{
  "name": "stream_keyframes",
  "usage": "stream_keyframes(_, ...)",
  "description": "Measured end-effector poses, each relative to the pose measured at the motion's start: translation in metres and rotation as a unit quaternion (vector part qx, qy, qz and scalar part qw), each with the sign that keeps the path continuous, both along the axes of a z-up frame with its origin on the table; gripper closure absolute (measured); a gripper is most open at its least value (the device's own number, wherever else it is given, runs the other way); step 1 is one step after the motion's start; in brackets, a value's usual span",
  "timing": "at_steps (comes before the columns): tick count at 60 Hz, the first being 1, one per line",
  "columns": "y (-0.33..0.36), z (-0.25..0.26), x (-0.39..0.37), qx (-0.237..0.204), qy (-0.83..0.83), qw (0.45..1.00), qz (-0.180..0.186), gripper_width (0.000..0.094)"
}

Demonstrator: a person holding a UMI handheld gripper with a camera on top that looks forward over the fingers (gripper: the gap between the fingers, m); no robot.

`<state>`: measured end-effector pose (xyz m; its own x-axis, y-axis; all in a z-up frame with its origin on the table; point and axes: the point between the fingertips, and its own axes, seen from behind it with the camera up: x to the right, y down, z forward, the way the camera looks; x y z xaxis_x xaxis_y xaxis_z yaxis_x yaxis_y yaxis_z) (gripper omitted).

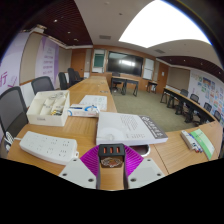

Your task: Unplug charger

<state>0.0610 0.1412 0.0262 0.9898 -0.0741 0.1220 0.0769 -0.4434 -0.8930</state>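
Gripper (112, 160) low over a long wooden conf table (80, 125), fingers w/ magenta pads (90, 158) set narrow. A small dark charger (112, 153) sits btwn the pads; both pads look pressed vs its sides, tho contact is hard to confirm. Can't tell what it's plugged into.

Just ahead of fingers: white paper booklet (128, 127) flat on table, dark strip along its right edge. Left of gripper: white power strip / flat white device (48, 147), near table edge. Further left-ahead: open white box (48, 107) w/ items inside. Beyond that, more white sheets (90, 103) mid-table. Right of gripper: a few white + greenish items (202, 142) on table, too small to ID.

Black office chairs (12, 108) along left side. Far wall has a dark screen (125, 62). Bright ceiling light panel (165, 25) overhead.
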Motion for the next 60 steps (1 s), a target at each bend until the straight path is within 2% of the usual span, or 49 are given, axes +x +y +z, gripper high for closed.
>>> stream_keyframes(1,-0.012,0.021,0.001,-0.01,-0.002,1.0,-0.001,0.0625)
stream_keyframes(8,-0.028,-0.013,0.014,-0.037,0.0,0.999,-0.009,0.056)
stream_keyframes(11,-0.039,-0.016,0.013,-0.038,0.004,0.999,-0.011,0.0492)
stream_keyframes(13,-0.046,-0.018,0.013,-0.045,0.007,0.999,-0.01,0.0422)
stream_keyframes(20,-0.073,-0.015,0.005,-0.071,0.03,0.997,-0.001,0.0081)
stream_keyframes(34,-0.152,0.041,0.0,-0.089,0.015,0.996,-0.019,0.0085)
stream_keyframes(47,-0.255,0.112,-0.023,-0.08,-0.014,0.997,-0.006,0.0084)
stream_keyframes(60,-0.355,0.157,-0.046,-0.084,-0.02,0.996,0.006,0.0087)
